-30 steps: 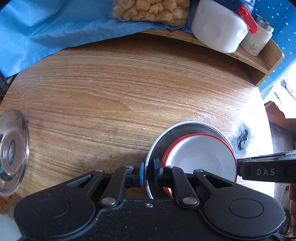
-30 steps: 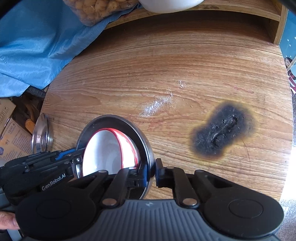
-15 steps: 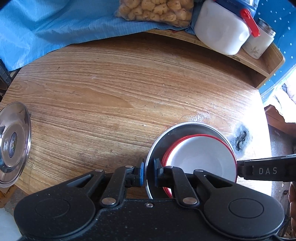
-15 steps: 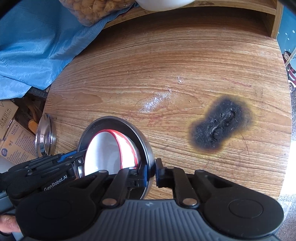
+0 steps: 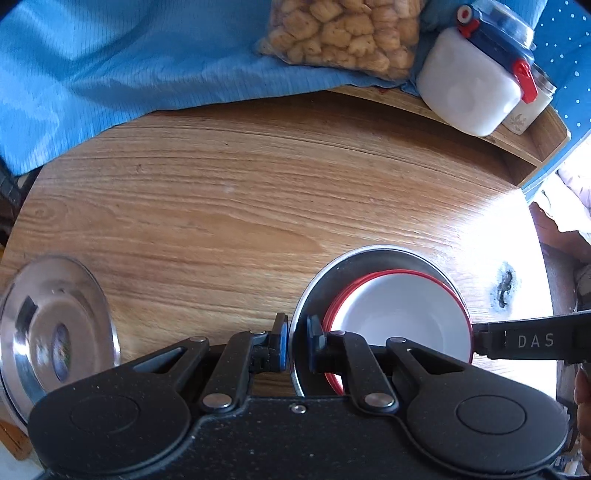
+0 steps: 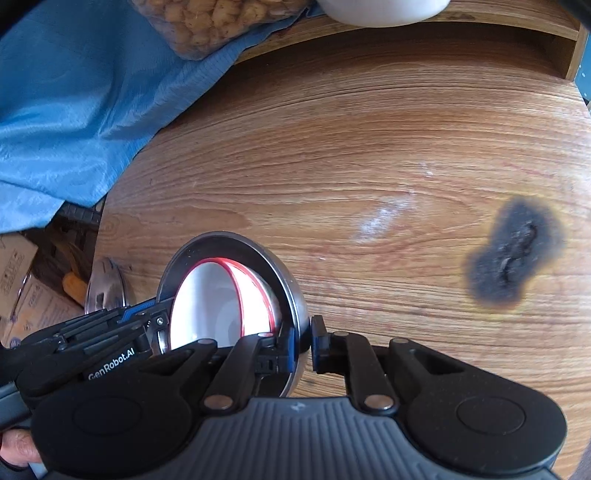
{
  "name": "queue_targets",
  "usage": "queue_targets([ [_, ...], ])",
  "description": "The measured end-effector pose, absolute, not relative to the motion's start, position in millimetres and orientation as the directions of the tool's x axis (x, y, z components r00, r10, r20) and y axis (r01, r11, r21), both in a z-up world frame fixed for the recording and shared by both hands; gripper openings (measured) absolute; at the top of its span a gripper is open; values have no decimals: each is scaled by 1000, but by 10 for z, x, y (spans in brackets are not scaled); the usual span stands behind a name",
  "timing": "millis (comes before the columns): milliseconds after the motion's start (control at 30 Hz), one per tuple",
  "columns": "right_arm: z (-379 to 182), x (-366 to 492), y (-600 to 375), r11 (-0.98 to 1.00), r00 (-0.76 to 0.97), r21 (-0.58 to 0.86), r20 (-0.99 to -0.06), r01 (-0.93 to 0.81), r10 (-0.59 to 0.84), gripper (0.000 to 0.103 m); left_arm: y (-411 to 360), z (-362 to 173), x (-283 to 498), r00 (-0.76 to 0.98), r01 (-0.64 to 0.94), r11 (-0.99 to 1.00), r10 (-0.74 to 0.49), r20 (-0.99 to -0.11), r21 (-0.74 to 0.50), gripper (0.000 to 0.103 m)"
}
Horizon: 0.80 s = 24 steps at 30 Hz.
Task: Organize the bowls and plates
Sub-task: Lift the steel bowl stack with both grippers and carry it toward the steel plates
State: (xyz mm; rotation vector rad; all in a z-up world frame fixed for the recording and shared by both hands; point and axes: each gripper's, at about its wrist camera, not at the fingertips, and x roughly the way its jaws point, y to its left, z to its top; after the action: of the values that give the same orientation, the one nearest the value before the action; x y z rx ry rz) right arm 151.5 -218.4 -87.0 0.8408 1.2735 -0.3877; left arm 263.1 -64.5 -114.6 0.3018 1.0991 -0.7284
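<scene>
The steel bowl [image 5: 325, 280] sits between both tongs: the left gripper [image 5: 295, 341] clenches its near rim, the right gripper [image 6: 303, 345] clenches the opposite rim. Nested inside is a smooth white bowl with red rim [image 5: 402, 314]. A shiny steel plate [image 5: 55, 325] lies left of the left gripper on the wood-grain table [image 5: 221, 192].

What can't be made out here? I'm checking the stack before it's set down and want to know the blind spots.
- Steel bowl: near rim hidden by the left gripper body, left wrist view.
- How many red-rimmed bowls are nested: rims overlap, right wrist view.
- Steel plate: cut by the left edge, left wrist view.
- White container: cropped at top, right wrist view.
</scene>
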Motion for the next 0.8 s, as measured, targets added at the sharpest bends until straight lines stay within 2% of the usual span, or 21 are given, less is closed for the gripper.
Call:
queue_targets([
  [800, -792, 2116, -1632, 605, 255, 265, -961, 751, 105, 11, -171, -1132, 3289, 177, 745, 643, -446, -877, -177, 9],
])
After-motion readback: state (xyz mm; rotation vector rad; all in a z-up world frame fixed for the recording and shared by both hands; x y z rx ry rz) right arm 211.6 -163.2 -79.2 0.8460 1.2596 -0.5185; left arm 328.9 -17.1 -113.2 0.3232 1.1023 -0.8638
